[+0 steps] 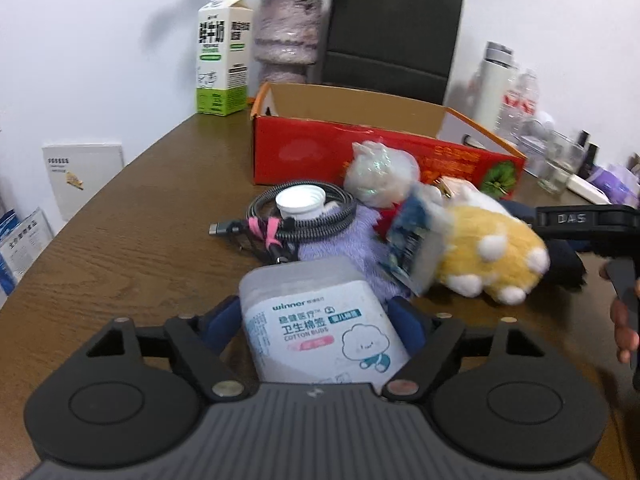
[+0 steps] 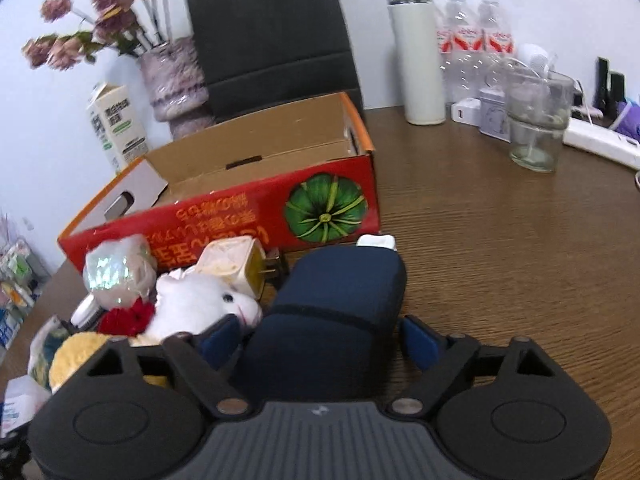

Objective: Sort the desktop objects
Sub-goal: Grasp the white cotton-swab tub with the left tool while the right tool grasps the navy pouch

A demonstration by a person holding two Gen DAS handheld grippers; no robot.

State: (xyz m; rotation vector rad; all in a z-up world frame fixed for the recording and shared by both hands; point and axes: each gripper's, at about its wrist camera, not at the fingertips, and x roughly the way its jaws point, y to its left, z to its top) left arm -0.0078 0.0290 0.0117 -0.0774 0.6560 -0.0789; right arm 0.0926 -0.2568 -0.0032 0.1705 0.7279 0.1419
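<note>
My left gripper [image 1: 318, 320] has its blue pads on both sides of a translucent cotton bud box [image 1: 320, 320] with a white label. My right gripper [image 2: 324, 336] is wide open around a dark navy pouch [image 2: 332, 316]; the right pad stands apart from it. A pile lies before an open red cardboard box [image 1: 360, 152], which also shows in the right wrist view [image 2: 256, 216]: a coiled cable [image 1: 296, 220], a white cap [image 1: 301, 200], a purple cloth [image 1: 352, 248], a yellow and white plush [image 1: 488, 256], a white plush [image 2: 200, 304], a wrapped ball [image 2: 116, 268] and a white plug [image 2: 236, 264].
A milk carton [image 1: 222, 56], a vase [image 1: 286, 36] and a black bag [image 1: 392, 36] stand behind the box. A white flask [image 2: 416, 52], water bottles [image 2: 476, 48], a glass [image 2: 536, 120] and a power strip [image 2: 600, 144] stand at the right.
</note>
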